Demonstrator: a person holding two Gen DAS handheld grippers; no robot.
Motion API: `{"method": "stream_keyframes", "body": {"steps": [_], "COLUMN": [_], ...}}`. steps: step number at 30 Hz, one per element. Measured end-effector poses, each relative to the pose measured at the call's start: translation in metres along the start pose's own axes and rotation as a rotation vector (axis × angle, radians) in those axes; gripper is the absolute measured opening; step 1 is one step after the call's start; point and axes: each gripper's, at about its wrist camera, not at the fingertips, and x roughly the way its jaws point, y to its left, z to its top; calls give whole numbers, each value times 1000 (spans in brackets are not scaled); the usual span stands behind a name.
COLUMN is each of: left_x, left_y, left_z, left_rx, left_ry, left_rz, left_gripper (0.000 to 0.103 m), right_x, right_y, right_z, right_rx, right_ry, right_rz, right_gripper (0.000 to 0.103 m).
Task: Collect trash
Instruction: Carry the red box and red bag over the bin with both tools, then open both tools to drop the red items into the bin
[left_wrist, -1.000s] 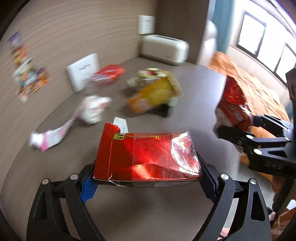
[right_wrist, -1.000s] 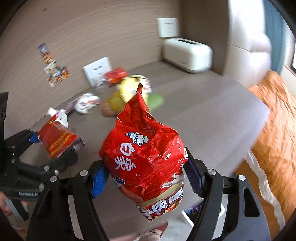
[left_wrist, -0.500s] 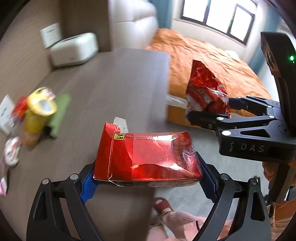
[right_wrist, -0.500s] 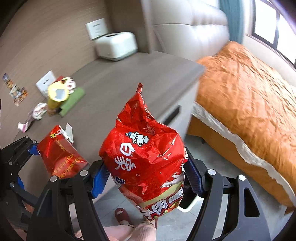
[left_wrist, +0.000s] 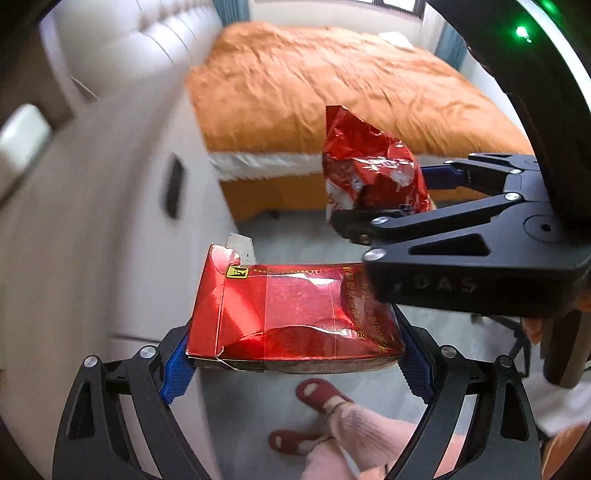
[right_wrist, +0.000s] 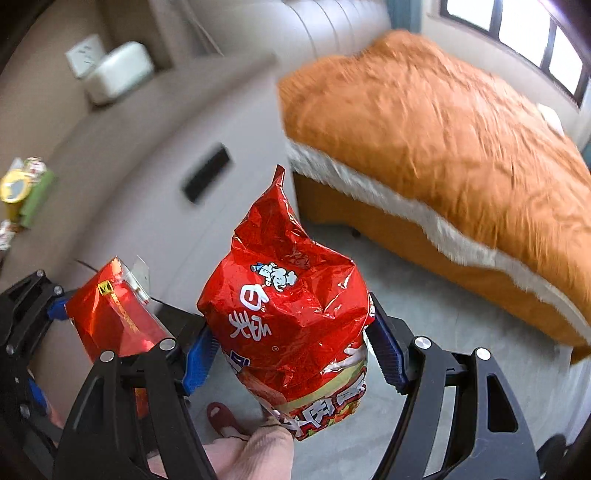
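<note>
Trash fills both sets of tongs, carried above the grey floor beside the bed. On the left, the left tongs are held level and clamped on a red carton: a flat, boxy pack wrapped in glossy film, one end torn open and crumpled, a small gold mark near that end, its blue ridged pads pressing on both short sides. In the right wrist view the same red carton sits just left of the other load, apart from it. To the right, the right tongs point forward and are clamped on a red snack bag, a crinkled foil pouch standing upright with a pinched, pointed top and white lettering; its lower end hangs below the blue pads. Farther right lies the bed under a rumpled orange cover with a white fringe. Below, a pink sock in a dark red slipper shows on the floor.
</note>
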Motion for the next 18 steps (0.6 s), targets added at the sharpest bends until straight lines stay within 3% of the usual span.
{"method": "stream_keyframes", "body": {"steps": [8, 16, 17, 18], "left_x": [138, 273, 284, 291], "left_y": [-13, -9, -8, -6], "left_z": [-15, -47, -50, -53], "left_rx": [-66, -145, -158, -168], "left_ry": [170, 274, 276, 280], "left_rz": [-93, -150, -153, -148], "left_gripper": [88, 89, 94, 98], "right_x": [119, 242, 251, 261], "right_y": [-52, -78, -79, -80], "right_z": [-43, -86, -89, -94], "right_rx": [143, 146, 138, 125], "right_ry": [169, 288, 298, 315], "right_rz": [-33, -47, -46, -50], "right_gripper": [73, 74, 76, 87]}}
